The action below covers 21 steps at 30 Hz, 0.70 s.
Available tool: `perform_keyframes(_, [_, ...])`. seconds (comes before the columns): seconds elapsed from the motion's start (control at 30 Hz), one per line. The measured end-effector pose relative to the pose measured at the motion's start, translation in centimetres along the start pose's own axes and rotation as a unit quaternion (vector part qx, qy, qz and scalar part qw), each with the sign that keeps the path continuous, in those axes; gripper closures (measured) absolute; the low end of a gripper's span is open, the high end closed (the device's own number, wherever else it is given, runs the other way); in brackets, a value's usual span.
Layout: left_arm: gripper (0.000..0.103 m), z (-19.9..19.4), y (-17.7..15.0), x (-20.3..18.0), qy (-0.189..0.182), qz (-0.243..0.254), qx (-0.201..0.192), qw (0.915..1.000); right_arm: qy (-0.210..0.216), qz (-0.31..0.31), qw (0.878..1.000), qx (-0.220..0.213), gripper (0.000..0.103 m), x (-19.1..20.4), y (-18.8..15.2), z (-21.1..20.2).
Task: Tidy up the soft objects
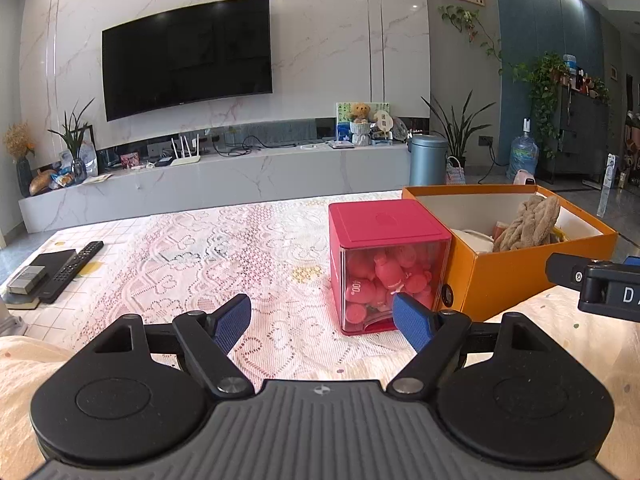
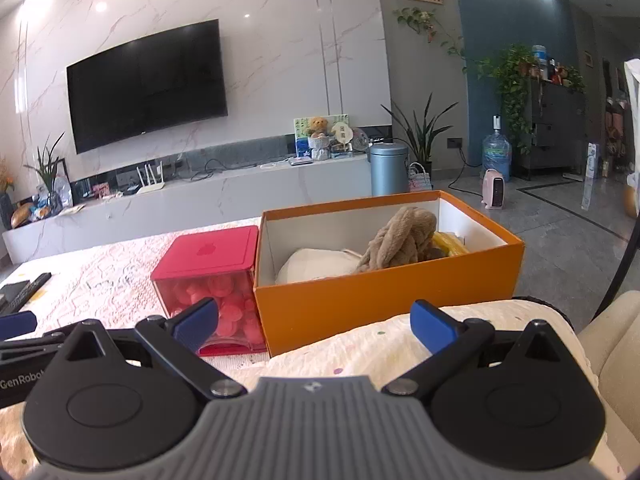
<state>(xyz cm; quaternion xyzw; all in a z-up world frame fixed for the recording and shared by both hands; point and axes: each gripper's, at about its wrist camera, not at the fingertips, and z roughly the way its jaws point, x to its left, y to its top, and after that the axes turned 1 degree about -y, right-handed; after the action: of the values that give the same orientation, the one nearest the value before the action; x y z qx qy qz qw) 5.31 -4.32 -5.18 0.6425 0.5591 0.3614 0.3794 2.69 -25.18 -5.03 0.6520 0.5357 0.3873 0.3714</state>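
An open orange box [image 2: 384, 300] stands on the lace-covered table and holds a brown plush toy [image 2: 400, 238], a white soft item [image 2: 316, 266] and something yellow [image 2: 450, 245]. The same orange box [image 1: 508, 276] shows at the right of the left wrist view, with the brown plush toy [image 1: 528, 222] inside. Touching its left side is a red clear-walled container [image 1: 386, 264] full of pink soft pieces. My left gripper [image 1: 322, 322] is open and empty, low over the cloth in front of the container. Before the box, my right gripper [image 2: 314, 324] is open and empty too.
A remote [image 1: 72, 270] and a dark box with a small grey case [image 1: 28, 278] lie at the table's left edge. A cream cushion [image 2: 400, 352] lies under the right gripper. Beyond the table are a TV wall, a low cabinet and a grey bin [image 1: 427, 160].
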Motion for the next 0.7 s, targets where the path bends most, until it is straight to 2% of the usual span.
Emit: perform_keyframes(0.7, [0.009,0.02,0.21,-0.09,0.000,0.004,0.005,1.0000,0.004,0.011,1.000,0.009,0.003,-0.65,0.68,0.88])
